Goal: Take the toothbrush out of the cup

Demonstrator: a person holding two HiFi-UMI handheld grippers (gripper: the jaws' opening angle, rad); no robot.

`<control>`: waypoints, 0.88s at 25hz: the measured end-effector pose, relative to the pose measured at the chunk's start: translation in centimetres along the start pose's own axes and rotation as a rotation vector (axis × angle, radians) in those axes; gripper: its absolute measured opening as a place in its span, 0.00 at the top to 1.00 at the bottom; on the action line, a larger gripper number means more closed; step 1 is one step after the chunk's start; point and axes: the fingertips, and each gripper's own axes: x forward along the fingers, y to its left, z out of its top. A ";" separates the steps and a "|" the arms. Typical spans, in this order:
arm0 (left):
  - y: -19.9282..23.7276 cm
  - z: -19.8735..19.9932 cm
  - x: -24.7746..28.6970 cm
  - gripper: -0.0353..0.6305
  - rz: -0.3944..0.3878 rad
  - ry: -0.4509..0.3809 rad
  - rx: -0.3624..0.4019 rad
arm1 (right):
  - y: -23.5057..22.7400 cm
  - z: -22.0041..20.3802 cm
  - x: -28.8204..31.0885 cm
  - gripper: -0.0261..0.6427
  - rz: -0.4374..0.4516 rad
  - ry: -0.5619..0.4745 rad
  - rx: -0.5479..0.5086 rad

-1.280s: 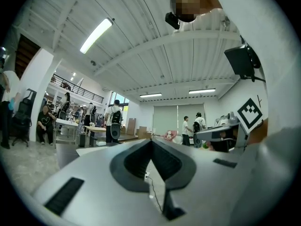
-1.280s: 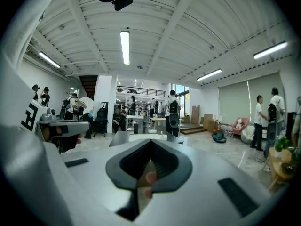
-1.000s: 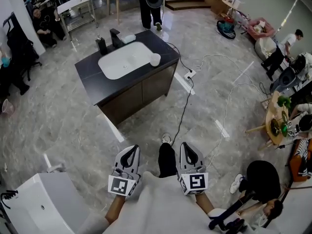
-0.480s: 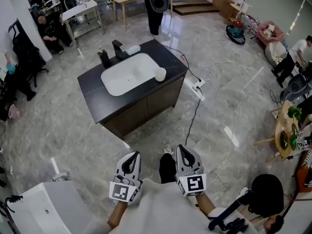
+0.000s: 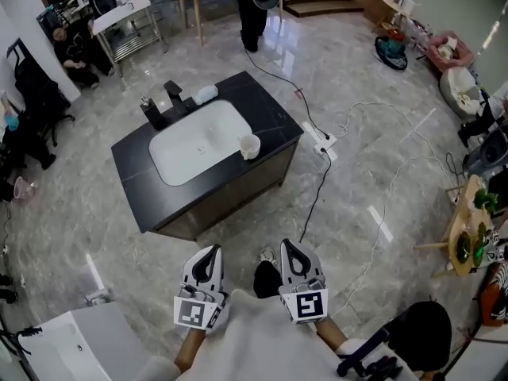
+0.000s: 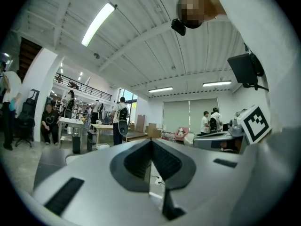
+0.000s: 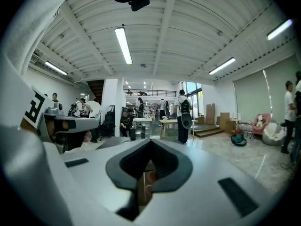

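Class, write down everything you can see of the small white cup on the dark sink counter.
The small white cup stands upright, mouth up, on the dark rectangular vanity counter, beside the right-hand rim of the white inset basin in the head view. It looks plain and pale; material unclear. Only the counter seems to touch it. Too small to tell what, if anything, stands inside.
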 end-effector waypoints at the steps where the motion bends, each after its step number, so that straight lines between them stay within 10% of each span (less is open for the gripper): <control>1: 0.2 0.0 1.1 0.95 0.006 0.004 -0.001 | -0.8 -0.2 0.8 0.95 0.008 0.021 0.000; 22: 2.3 0.8 13.6 0.95 0.064 0.024 0.015 | -7.7 2.1 11.7 0.95 0.125 -0.039 0.085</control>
